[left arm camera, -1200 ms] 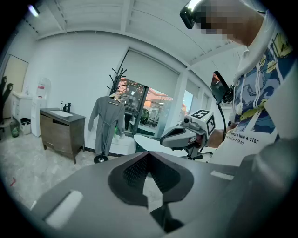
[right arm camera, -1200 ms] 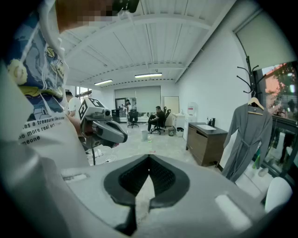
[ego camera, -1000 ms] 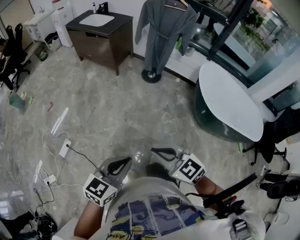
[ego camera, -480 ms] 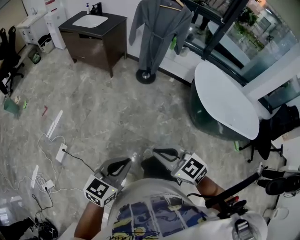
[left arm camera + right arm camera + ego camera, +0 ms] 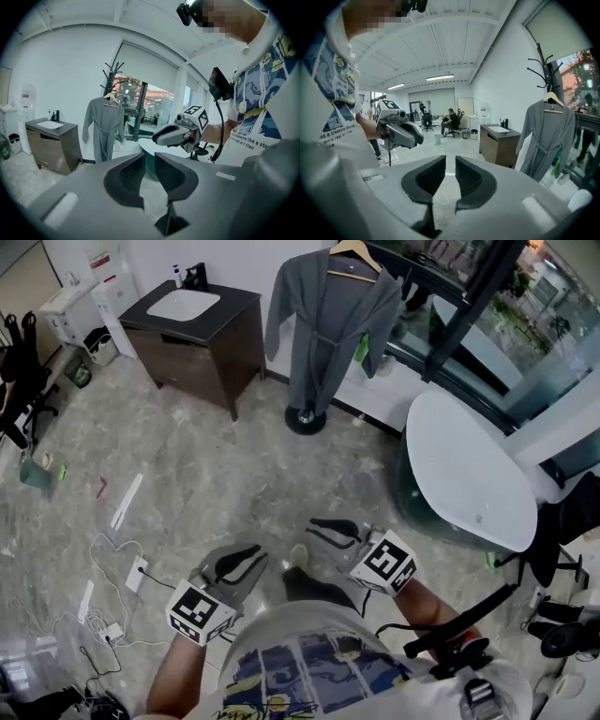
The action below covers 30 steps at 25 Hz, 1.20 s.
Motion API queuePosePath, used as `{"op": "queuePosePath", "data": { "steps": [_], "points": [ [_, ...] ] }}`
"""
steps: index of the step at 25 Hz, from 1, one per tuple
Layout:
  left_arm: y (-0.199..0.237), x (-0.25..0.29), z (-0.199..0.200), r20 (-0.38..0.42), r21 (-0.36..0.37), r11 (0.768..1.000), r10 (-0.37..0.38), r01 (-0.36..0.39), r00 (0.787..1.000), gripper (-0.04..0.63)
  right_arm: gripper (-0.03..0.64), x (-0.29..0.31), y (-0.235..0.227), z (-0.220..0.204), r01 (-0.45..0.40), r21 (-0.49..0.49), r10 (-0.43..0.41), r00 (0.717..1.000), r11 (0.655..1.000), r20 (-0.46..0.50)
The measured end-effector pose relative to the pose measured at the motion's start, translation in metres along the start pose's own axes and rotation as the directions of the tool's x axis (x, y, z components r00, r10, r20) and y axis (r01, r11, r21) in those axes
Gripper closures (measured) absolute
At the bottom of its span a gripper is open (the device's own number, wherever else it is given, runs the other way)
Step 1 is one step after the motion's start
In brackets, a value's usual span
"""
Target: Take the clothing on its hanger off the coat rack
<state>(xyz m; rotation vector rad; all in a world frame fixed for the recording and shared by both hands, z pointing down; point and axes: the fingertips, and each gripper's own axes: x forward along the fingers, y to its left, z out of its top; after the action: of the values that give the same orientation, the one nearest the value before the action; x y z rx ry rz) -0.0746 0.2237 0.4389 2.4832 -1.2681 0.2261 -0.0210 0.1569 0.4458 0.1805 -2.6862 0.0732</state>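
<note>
Head view: the grey robe hangs on its hanger on the coat rack, well ahead of the person.
Left gripper view: the left gripper is opening, narrow and empty.
Right gripper view: the right gripper is slightly apart and empty. The person should step closer and widen both before lifting the hanger.

Coat rack well ahead of both jaws.
Robe on hanger hangs on it; cabinet left, table right.

The grey marbled stone floor carries a dark wooden vanity cabinet, the coat rack's round black base, white power strips and thin cables.
</note>
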Motion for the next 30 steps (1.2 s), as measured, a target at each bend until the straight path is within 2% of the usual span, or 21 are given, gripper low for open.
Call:
{"op": "queuePosePath", "data": {
  "steps": [4, 9, 13, 19, 22, 30],
  "points": [
    [0.051, 0.059, 0.051, -0.017, 0.048, 0.998, -0.028, 0.029, 0.999, 0.525, 0.555, 0.018, -0.077, 0.023, -0.009, -0.005, 0.009, 1.000, 1.000, 0.001],
    [0.100, 0.138, 0.103, -0.015, 0.101, 0.992, -0.074, 0.076, 0.997, 0.511, 0.555, 0.017, -0.161, 0.030, 0.046, 0.025, -0.047, 0.998, 0.999, 0.038],
    [0.137, 0.180, 0.135, -0.036, 0.139, 0.984, -0.109, 0.113, 0.993, 0.485, 0.554, 0.008, -0.200, 0.018, 0.088, 0.085, -0.092, 0.995, 0.993, 0.046],
    [0.232, 0.238, 0.204, -0.028, 0.226, 0.967, -0.117, 0.120, 0.993, 0.479, 0.554, 0.010, -0.256, 0.010, 0.188, 0.150, -0.194, 0.981, 0.971, 0.025],
    [0.277, 0.274, 0.239, -0.025, 0.296, 0.945, -0.140, 0.141, 0.990, 0.477, 0.554, 0.017, -0.291, 0.009, 0.247, 0.150, -0.249, 0.969, 0.957, -0.011],
    [0.398, 0.369, 0.345, -0.085, 0.476, 0.857, -0.181, 0.200, 0.980, 0.454, 0.549, 0.043, -0.365, 0.033, 0.395, 0.215, -0.388, 0.919, 0.893, -0.075]
  ]
}}
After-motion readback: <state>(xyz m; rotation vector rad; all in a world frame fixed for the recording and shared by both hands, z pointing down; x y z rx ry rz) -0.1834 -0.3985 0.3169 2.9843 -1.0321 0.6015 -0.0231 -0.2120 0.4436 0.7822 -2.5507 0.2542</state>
